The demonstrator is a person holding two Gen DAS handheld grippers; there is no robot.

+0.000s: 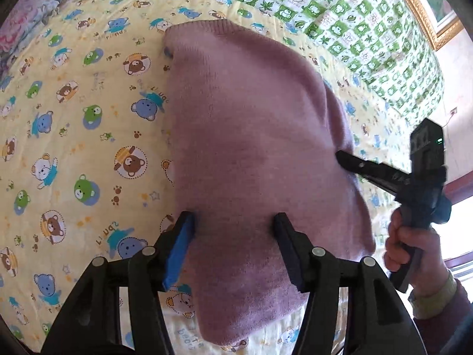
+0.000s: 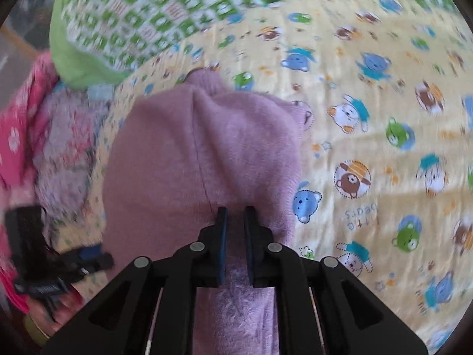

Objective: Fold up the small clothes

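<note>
Presently the mauve sweater (image 1: 254,148) lies on the bed's bear-print sheet (image 1: 74,118), long axis running away from both cameras. The left gripper (image 1: 233,222) straddles its near edge, jaws apart; the right gripper (image 2: 235,216) pinches the sweater's edge. A green quilt (image 1: 354,14) lies beyond, well apart.

Small mauve knitted garment (image 1: 251,136), soft and fuzzy, folded into a thick rounded bundle, seam seen running along its upper layer, laid on a yellow bear-print sheet (image 1: 88,136), one edge lifted.

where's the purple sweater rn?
Purple sweater lies mid-frame in both wrist views on the yellow bear-print quilt, with the green checked quilt beyond it.
</note>
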